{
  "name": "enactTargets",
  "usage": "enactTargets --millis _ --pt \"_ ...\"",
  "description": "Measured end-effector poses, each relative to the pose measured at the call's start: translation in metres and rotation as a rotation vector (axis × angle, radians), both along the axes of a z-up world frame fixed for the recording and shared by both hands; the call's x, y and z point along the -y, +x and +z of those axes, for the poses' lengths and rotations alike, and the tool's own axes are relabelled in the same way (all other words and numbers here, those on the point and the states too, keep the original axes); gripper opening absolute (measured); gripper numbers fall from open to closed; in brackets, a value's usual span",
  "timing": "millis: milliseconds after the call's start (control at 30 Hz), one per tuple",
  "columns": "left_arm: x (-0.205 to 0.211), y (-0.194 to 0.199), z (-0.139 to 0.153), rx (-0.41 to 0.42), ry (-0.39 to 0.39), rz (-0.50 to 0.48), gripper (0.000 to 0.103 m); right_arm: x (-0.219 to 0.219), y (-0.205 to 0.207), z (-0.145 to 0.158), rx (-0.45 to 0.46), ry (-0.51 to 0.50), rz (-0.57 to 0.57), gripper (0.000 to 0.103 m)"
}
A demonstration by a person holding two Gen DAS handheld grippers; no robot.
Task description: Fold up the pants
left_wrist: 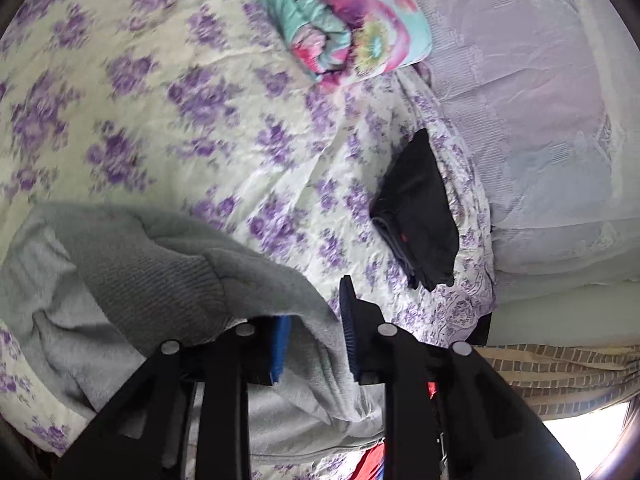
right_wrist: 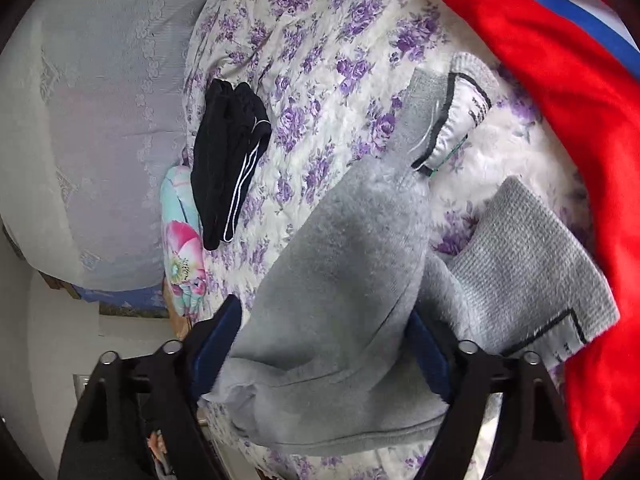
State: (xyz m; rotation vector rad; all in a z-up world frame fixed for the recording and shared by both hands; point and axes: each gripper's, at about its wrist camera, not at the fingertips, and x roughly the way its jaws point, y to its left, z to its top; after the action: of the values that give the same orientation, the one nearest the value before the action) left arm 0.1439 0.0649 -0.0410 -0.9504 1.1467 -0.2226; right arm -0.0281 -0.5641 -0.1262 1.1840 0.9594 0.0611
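Observation:
Grey fleece pants lie bunched on a bed with a purple-flowered cover. My left gripper has its blue-padded fingers closed on a fold of the grey fabric near a ribbed cuff. In the right wrist view the grey pants hang between the fingers of my right gripper, which pinches a thick bunch of them. A ribbed cuff and the waistband with black trim show beyond.
Folded black pants with white stripes lie on the cover, also in the left wrist view. A folded floral blanket lies further off. A lilac lace-covered pillow is beside them. A red garment lies at the right.

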Motion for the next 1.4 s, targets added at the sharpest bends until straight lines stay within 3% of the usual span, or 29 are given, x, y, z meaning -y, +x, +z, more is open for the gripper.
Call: enactTargets --millis 33,67,200,333,400,467,533,600,667,733,867,1000,1100,1167,1300,1400 --pt "-0.001 0.005 0.004 0.011 0.001 0.006 0.021 0.002 0.002 0.001 0.008 0.005 -0.005 0.031" --pt "-0.002 0.010 0.006 0.012 -0.005 0.014 0.021 0.003 0.005 0.006 0.026 0.012 -0.013 0.015" --pt "-0.005 0.030 0.007 0.024 0.028 0.028 0.021 0.014 0.036 0.047 0.141 0.015 0.024 0.012" --pt "-0.017 0.069 0.009 0.064 0.051 0.086 0.021 0.018 0.115 0.071 0.194 -0.029 0.095 0.012" --pt "-0.025 0.093 -0.001 0.056 0.054 0.146 0.021 0.015 0.162 0.067 0.164 -0.060 0.115 0.018" --pt "-0.031 0.113 -0.018 0.012 0.068 0.186 0.021 0.013 0.204 0.058 0.104 -0.128 0.149 0.067" --pt "-0.035 0.124 -0.041 -0.063 0.049 0.204 0.022 0.015 0.219 0.059 0.089 -0.211 0.126 0.067" --pt "-0.035 0.122 -0.052 -0.082 -0.012 0.207 0.026 0.020 0.210 0.062 0.141 -0.183 0.115 0.067" --pt "-0.033 0.116 -0.047 -0.047 -0.007 0.168 0.039 0.029 0.191 0.062 0.145 -0.193 0.104 0.067" --pt "-0.033 0.106 -0.039 -0.023 -0.014 0.142 0.059 0.036 0.166 0.052 0.112 -0.222 0.096 0.067" --pt "-0.037 0.082 -0.029 -0.011 -0.001 0.121 0.065 0.044 0.139 0.010 0.015 -0.197 0.070 0.067" --pt "-0.039 0.050 -0.025 -0.016 0.004 0.083 0.065 0.025 0.155 -0.018 0.024 -0.161 0.091 0.065" --pt "-0.038 0.028 -0.028 -0.038 0.059 0.055 0.066 0.006 0.169 -0.030 0.034 -0.159 0.131 0.052" --pt "-0.043 0.017 -0.038 -0.072 0.079 0.067 0.067 0.001 0.170 -0.030 0.053 -0.175 0.131 0.009" --pt "-0.049 0.008 -0.052 -0.106 0.077 0.095 0.067 0.010 0.143 0.017 0.159 -0.178 0.143 0.008" --pt "-0.045 0.011 -0.049 -0.092 0.105 0.069 0.071 0.025 0.121 0.032 0.133 -0.241 0.144 0.008"
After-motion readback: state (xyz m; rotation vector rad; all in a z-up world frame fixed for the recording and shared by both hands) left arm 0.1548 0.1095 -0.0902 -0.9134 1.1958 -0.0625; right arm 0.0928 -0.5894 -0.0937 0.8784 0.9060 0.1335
